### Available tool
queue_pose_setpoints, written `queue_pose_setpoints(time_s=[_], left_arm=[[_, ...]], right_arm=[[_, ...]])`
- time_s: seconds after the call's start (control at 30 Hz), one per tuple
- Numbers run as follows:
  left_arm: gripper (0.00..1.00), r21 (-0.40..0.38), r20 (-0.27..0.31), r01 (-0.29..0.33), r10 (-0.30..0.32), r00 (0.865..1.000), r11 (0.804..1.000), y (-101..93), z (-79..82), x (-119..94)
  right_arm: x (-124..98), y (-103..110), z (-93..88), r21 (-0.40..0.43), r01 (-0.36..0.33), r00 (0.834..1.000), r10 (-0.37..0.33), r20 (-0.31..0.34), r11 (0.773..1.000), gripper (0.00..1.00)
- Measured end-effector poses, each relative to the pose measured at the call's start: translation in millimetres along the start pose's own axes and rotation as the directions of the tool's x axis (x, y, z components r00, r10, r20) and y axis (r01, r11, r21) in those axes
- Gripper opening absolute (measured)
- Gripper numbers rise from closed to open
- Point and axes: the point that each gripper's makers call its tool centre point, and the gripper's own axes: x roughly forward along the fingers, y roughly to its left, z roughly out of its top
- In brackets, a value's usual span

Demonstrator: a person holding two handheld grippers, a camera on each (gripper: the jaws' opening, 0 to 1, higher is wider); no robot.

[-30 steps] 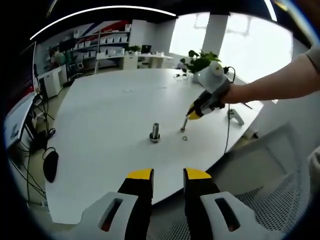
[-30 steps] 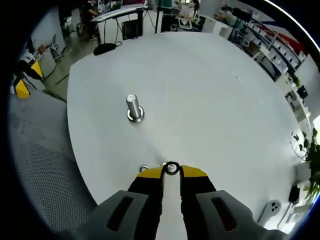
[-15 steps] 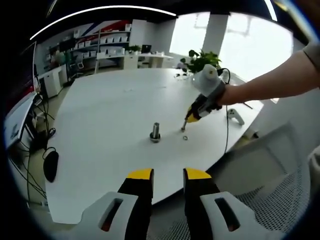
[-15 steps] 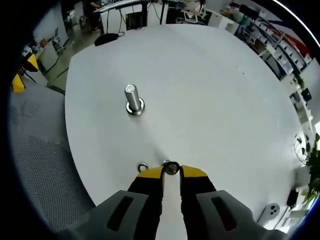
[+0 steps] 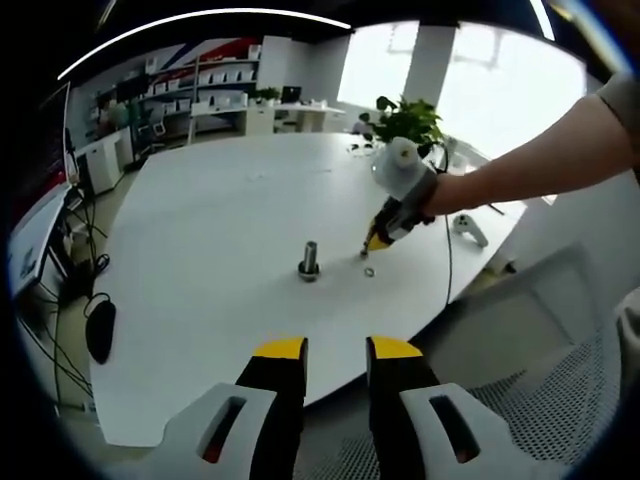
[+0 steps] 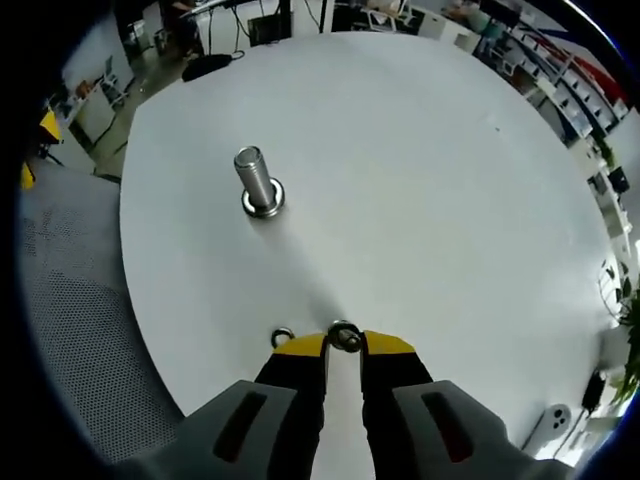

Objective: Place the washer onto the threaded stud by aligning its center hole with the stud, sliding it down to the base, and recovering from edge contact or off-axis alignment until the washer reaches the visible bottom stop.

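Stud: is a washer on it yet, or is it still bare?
Cannot tell: the stud has a ring at its base, perhaps its own flange. The right gripper holds one washer; another lies on the table.

Right gripper (image 6: 344,342) — jaws pinching together at tips, holding washer (image 6: 345,337) upright between them. In left gripper view, right gripper (image 5: 376,241) pointing down, person's bare forearm (image 5: 535,165) reaching in from right. Left gripper (image 5: 335,349) hanging back — jaws sitting parallel, gap between, gripping nothing.
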Motion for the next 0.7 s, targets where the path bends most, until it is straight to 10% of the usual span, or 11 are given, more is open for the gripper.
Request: queue_pose_setpoints(time_s=[0.7], left_arm=[[0.21, 0.002, -0.024, -0.002, 0.002, 1.0, 1.0, 0.2, -4.0, 2.0]], right_arm=[[7.7, -0.8, -11.0, 0.048, -0.001, 1.0, 0.001, -0.014, 0.999, 0.18]])
